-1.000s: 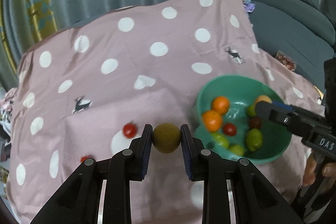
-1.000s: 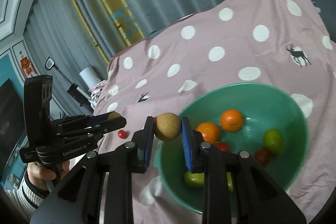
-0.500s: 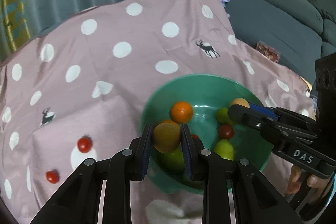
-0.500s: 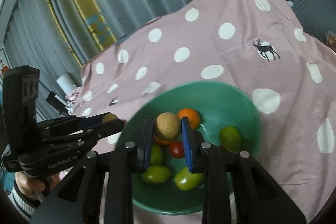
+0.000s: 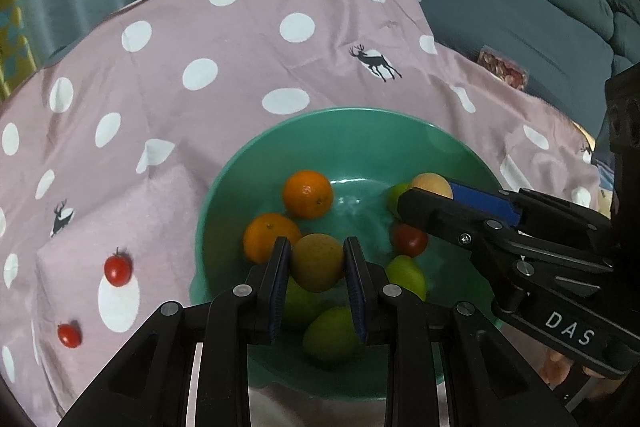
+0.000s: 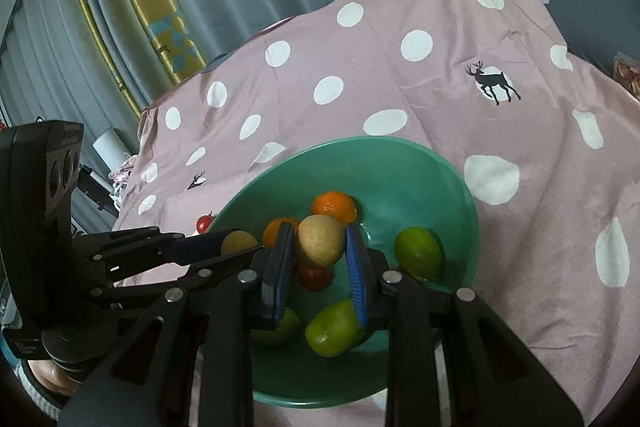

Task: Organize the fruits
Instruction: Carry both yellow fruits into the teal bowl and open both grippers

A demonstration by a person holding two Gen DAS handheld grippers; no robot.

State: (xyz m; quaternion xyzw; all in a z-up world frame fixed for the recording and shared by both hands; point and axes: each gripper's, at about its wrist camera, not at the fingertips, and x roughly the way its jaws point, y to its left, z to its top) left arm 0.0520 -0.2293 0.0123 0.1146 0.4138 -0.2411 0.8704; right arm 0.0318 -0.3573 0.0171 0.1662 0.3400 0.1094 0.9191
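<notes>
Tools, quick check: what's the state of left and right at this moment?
Left tool: shut on a yellow-brown round fruit, over the green bowl.
Right tool: shut on a pale tan round fruit, over the same bowl.

Left tool [image 5: 317, 267]: black plastic, triangular cut-out arms, silver round screws at joints, blue pads [image 5: 279, 287] on finger insides. Right tool [image 6: 320, 267]: same black build, silver screws, blue pads [image 6: 356, 283]. Seen from the left view, right tool body carries white "DAS" lettering; bare skin of hand [image 5: 560, 371] under it. Left hand [image 6: 48, 375] skin with striped sleeve cuff.
</notes>
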